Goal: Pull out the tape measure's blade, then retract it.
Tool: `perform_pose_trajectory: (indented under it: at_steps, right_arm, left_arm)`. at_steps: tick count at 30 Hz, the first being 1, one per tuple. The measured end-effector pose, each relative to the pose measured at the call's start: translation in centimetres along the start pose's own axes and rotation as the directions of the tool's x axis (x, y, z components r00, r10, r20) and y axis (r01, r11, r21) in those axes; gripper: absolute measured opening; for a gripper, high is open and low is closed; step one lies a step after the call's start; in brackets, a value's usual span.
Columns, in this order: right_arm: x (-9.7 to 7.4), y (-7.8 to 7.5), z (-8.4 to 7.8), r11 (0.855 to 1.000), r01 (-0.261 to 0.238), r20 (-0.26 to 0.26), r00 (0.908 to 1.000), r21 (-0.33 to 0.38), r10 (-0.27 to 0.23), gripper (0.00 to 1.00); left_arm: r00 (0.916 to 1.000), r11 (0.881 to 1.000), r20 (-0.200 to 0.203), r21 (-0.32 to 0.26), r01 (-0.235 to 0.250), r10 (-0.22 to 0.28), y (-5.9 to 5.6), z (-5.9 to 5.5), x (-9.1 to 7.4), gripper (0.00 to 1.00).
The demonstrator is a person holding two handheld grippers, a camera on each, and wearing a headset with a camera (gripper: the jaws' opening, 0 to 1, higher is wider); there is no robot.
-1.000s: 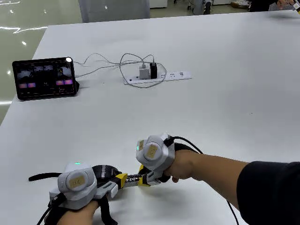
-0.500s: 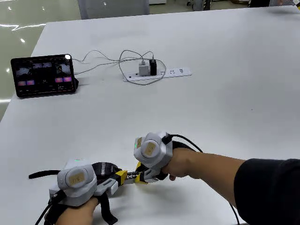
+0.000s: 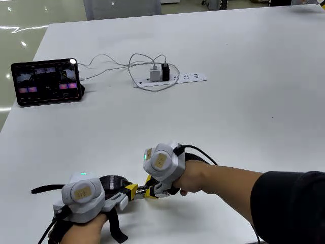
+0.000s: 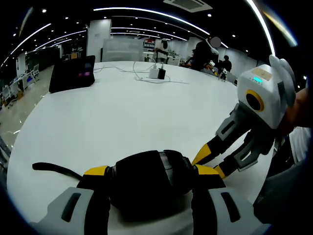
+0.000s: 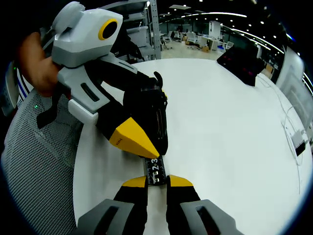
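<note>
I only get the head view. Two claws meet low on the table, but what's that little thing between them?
Observer: The right gripper view shows a tape blade, black with pale numerals, pinched in the right claw.
Operator: And the other claw?
Observer: In the left gripper view, the left claw clamps a black tape measure case from both sides.
Operator: How much blade is out?
Observer: Just a short stretch; the right gripper view shows only a couple of numerals between case and claw tips.
</note>
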State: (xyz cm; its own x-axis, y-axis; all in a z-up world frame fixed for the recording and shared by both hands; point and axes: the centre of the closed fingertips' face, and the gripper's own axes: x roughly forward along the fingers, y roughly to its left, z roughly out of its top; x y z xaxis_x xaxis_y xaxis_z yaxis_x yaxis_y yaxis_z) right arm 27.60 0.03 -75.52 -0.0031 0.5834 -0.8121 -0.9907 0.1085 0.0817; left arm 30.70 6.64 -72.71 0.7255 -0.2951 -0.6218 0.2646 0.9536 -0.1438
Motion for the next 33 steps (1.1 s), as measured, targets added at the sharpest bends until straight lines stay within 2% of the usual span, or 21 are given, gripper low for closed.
perform_pose_trajectory:
  at_steps: [10, 17, 22, 27, 28, 33]
  right_arm:
    - [0.4, 0.0, 0.4, 1.0, 0.0, 0.014, 0.9999, 0.007, 0.0, 0.1]
    - [0.5, 0.0, 0.6, 1.0, 0.01, 0.003, 0.9999, -0.022, -0.01, 0.1]
    - [0.6, 0.0, 0.8, 1.0, -0.002, 0.028, 0.9996, 0.001, 0.002, 0.09]
    - [0.7, 0.2, 1.1, 1.0, -0.002, 0.036, 0.9993, -0.014, 0.003, 0.1]
    - [0.8, 0.2, 1.0, 0.999, 0.003, 0.03, 0.9995, -0.04, -0.001, 0.1]
    - [1.0, 0.1, 1.4, 1.0, 0.004, 0.041, 0.9992, -0.03, -0.003, 0.1]
  left_arm:
    - [1.0, 1.0, 0.0, -0.004, 0.001, -0.001, 0.1, 0.0, 0.0, 0.63]
    - [1.0, 1.0, -0.002, -0.002, 0.001, -0.001, 0.0, 0.0, 0.0, 0.63]
    - [1.0, 1.0, -0.001, -0.003, 0.001, -0.001, 0.0, 0.1, 0.0, 0.63]
    - [1.0, 1.0, 0.0, -0.006, 0.001, -0.001, 0.0, 0.1, -0.1, 0.63]
    - [1.0, 1.0, -0.001, -0.006, 0.001, -0.001, 0.0, 0.1, -0.1, 0.63]
    - [1.0, 1.0, -0.002, -0.008, 0.001, -0.001, 0.0, 0.1, -0.1, 0.63]
